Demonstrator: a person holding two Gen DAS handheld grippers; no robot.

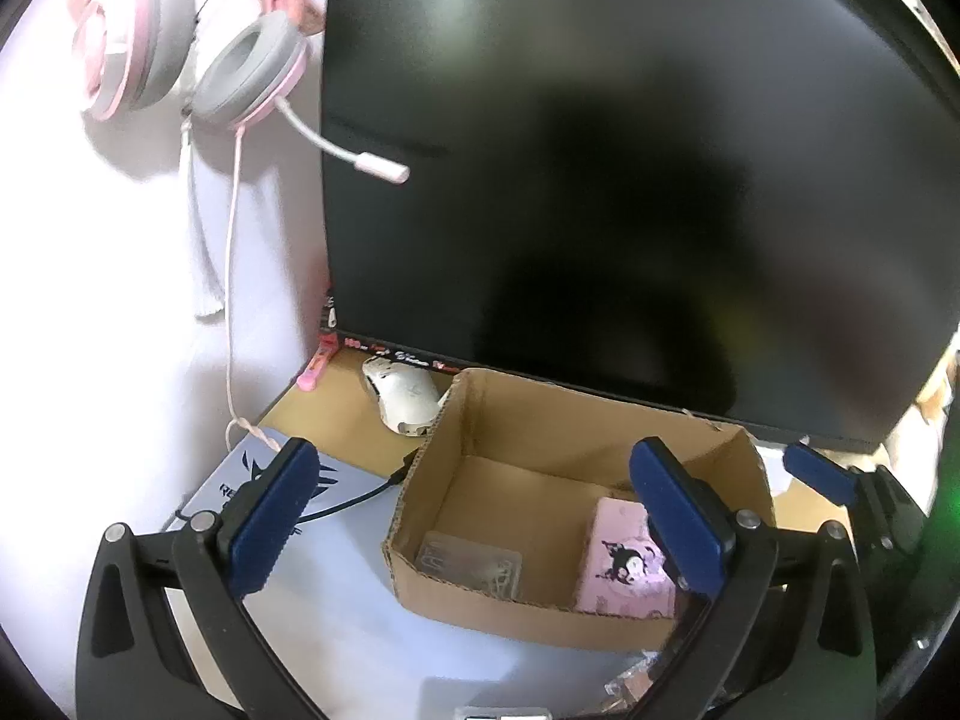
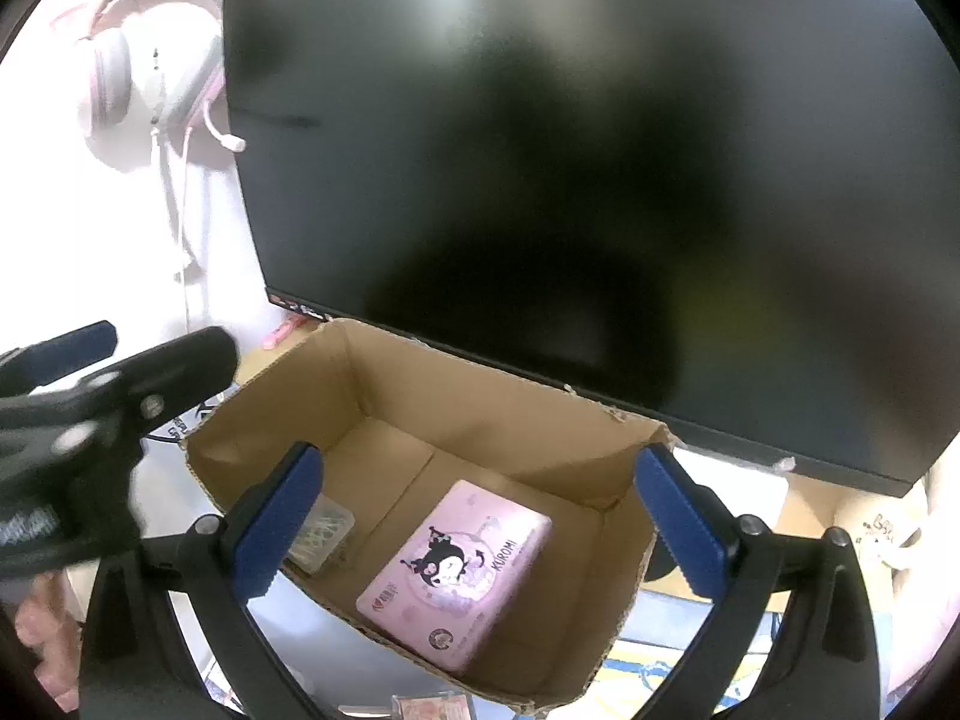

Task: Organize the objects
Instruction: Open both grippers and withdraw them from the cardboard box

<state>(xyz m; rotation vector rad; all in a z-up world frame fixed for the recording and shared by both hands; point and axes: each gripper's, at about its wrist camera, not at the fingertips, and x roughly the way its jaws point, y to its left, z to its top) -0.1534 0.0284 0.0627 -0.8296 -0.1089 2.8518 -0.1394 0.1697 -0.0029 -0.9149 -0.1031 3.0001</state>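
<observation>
- The left gripper is held with its fingers spread wide, nothing between them.
- The right gripper is likewise spread and empty.
- A pink tin and a clear plastic case are seen lying inside the cardboard box on the table below the monitor.

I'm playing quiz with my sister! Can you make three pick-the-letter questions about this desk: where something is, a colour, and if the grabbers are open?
1. Where is the pink Kuromi box?
A in the cardboard box
B on the monitor
C on the headset

2. What colour are the gripper pads?
A red
B blue
C green

3. How are the right gripper's jaws?
A shut on the mouse
B shut, empty
C open, empty

Answers: 1 A, it lies on the carton's floor; 2 B, both pads show blue; 3 C, wide apart, gripping nothing.
</observation>
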